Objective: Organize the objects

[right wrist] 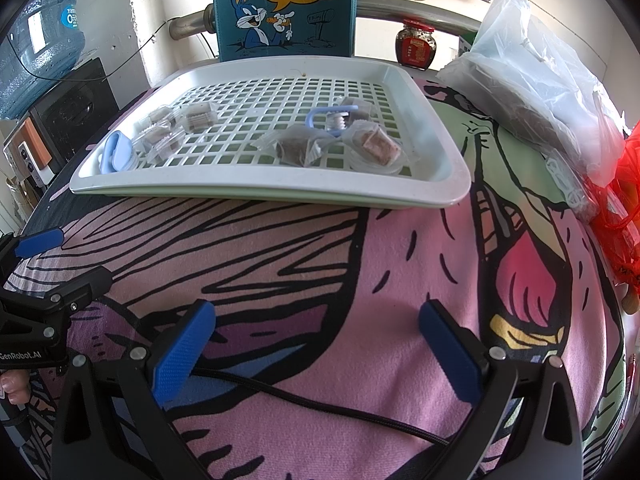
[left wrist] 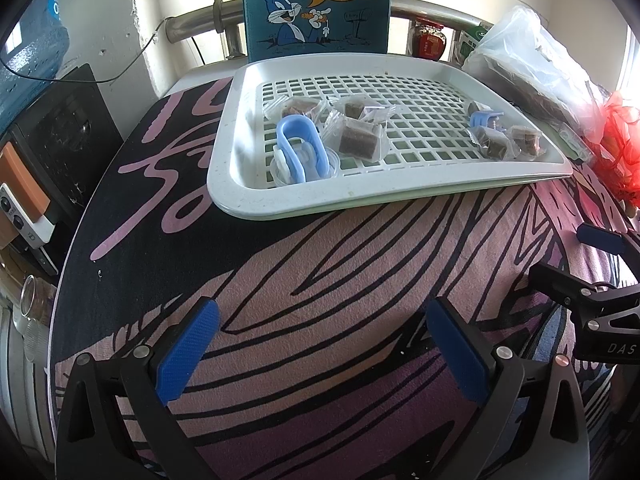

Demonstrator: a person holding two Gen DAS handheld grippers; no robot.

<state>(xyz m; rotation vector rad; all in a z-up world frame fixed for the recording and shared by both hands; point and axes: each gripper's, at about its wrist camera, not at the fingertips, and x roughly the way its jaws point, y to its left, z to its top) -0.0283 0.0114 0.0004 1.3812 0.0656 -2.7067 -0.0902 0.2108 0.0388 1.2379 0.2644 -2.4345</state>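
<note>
A white slotted tray (left wrist: pixel 280 204) (right wrist: pixel 256 194) lies on the patterned cloth ahead of both grippers. In it are several clear-wrapped brown snack cubes (left wrist: pixel 358 138) (right wrist: pixel 294 148), a large blue clip (left wrist: pixel 298 146) (right wrist: pixel 116 154) on a clear round lid, and a smaller blue clip (left wrist: pixel 484 118) (right wrist: pixel 326 120). My left gripper (left wrist: pixel 322 354) hangs open over the cloth, well short of the tray, with nothing between its pads. My right gripper (right wrist: pixel 316 350) is open and empty too, also short of the tray. Each gripper shows at the edge of the other's view.
A blue cartoon-rabbit board (left wrist: pixel 316 4) (right wrist: pixel 284 8) stands behind the tray. A plastic bag (left wrist: pixel 532 64) (right wrist: pixel 532 76) and red netting (left wrist: pixel 620 148) (right wrist: pixel 624 184) lie at the right. A red-lidded jar (right wrist: pixel 416 46), a water jug (right wrist: pixel 40 44) and a black cable (right wrist: pixel 320 400) are nearby.
</note>
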